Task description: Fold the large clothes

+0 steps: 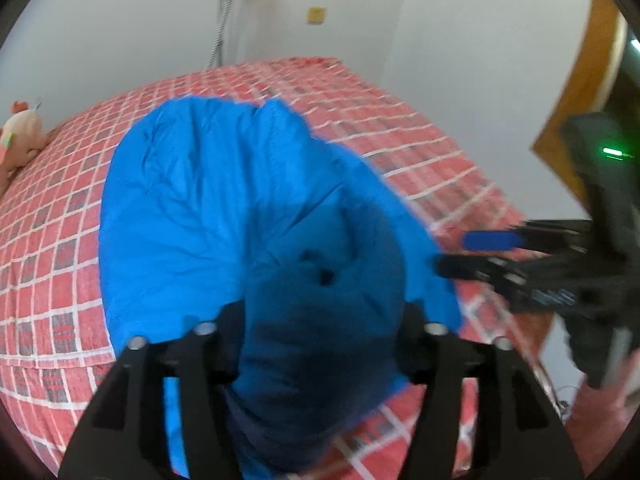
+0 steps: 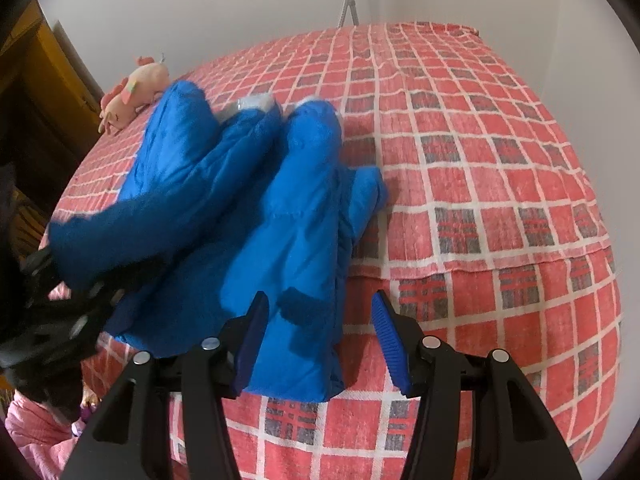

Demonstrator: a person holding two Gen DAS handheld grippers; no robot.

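Observation:
A bright blue padded jacket (image 1: 192, 184) (image 2: 280, 208) lies on the red checked bed (image 1: 48, 260) (image 2: 480, 160), its sleeves pointing to the far side. In the left wrist view a loose, darker bunch of its fabric fills the gap of my left gripper (image 1: 322, 320) and hides the pads; the jaws stand wide and do not pinch it. From the right wrist view that gripper (image 2: 68, 280) sits at the left under a draped fold. My right gripper (image 2: 320, 298) (image 1: 452, 254) is open at the jacket's near edge. Fabric lies between its blue pads (image 2: 390, 344) without being pressed.
A pink plush toy (image 2: 132, 92) (image 1: 22, 132) rests at the bed's far left edge. White walls close the far side, with a pole (image 1: 222, 12) leaning there. A wooden door (image 1: 580, 100) stands right of the bed. Pink cloth (image 2: 36, 440) shows at the lower left.

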